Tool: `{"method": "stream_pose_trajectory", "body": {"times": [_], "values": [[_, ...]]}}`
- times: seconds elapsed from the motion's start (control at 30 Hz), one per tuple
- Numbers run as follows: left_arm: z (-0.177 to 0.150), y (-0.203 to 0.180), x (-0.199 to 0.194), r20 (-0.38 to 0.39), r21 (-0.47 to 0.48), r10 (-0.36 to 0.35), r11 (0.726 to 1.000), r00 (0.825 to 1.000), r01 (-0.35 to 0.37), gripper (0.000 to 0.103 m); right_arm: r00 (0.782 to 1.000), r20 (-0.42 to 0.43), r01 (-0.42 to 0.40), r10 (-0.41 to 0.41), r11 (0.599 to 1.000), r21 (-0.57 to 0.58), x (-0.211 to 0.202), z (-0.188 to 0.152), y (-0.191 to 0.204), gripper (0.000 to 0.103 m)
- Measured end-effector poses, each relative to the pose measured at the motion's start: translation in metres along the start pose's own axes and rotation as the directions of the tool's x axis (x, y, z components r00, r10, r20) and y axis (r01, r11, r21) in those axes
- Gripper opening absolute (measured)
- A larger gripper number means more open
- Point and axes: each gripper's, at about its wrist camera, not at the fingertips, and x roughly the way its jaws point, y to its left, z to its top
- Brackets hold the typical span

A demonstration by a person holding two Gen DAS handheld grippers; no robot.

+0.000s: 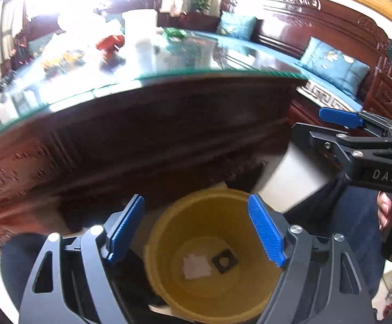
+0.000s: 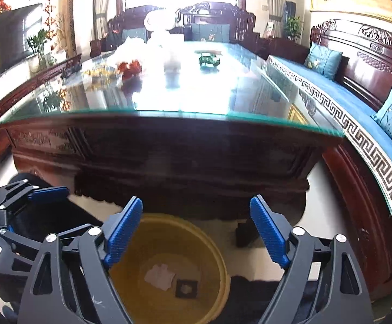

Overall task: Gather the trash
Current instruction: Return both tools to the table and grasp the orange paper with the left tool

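Observation:
A yellow waste bin (image 1: 169, 245) stands on the floor below both grippers; it also shows in the right wrist view (image 2: 217, 253). On its bottom lie a white paper scrap (image 1: 196, 266) (image 2: 160, 272) and a small black square piece (image 1: 225, 261) (image 2: 186, 288). My left gripper (image 1: 196, 229) is open and empty above the bin. My right gripper (image 2: 196, 229) is open and empty above the bin; it appears at the right of the left wrist view (image 1: 325, 124). On the glass table lie a red wrapper (image 2: 129, 67), a green wrapper (image 2: 209, 60) and yellow wrappers (image 2: 98, 73).
The dark carved wooden table with a glass top (image 2: 185, 97) stands just beyond the bin. White cups and tissue (image 2: 163, 37) sit on it. A wooden bench with blue cushions (image 2: 358, 100) runs along the right. My legs are beside the bin.

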Motion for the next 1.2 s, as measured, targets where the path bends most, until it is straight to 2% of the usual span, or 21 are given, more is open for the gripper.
{"method": "stream_pose_trajectory", "body": {"times": [0.2,0.4,0.6,0.8,1.2], "values": [[0.033,0.036,-0.014,0.089,-0.059,0.085,0.995,0.992,-0.080,0.085,0.998,0.051,-0.023,0.024,1.000,-0.018,0.016,0.042,0.012,0.076],[0.078,0.070,-0.017,0.156,-0.120,0.140,0.985,0.978,-0.122,0.088,0.994,0.094,-0.048,0.050,0.998,-0.027,0.025,0.083,0.020,0.076],[0.128,0.085,-0.003,0.184,-0.100,0.167,0.984,0.969,-0.150,0.089,0.994,0.103,-0.043,0.044,0.999,-0.013,0.040,0.115,0.011,0.076],[0.176,0.093,0.031,0.166,-0.103,0.153,0.985,0.974,-0.137,0.090,0.994,0.099,-0.054,0.055,0.998,-0.013,0.059,0.140,-0.002,0.076],[0.213,0.119,0.084,0.070,-0.194,0.161,0.970,0.984,-0.145,0.090,0.986,0.059,-0.152,0.158,0.985,-0.086,0.118,0.189,-0.033,0.076]]}}
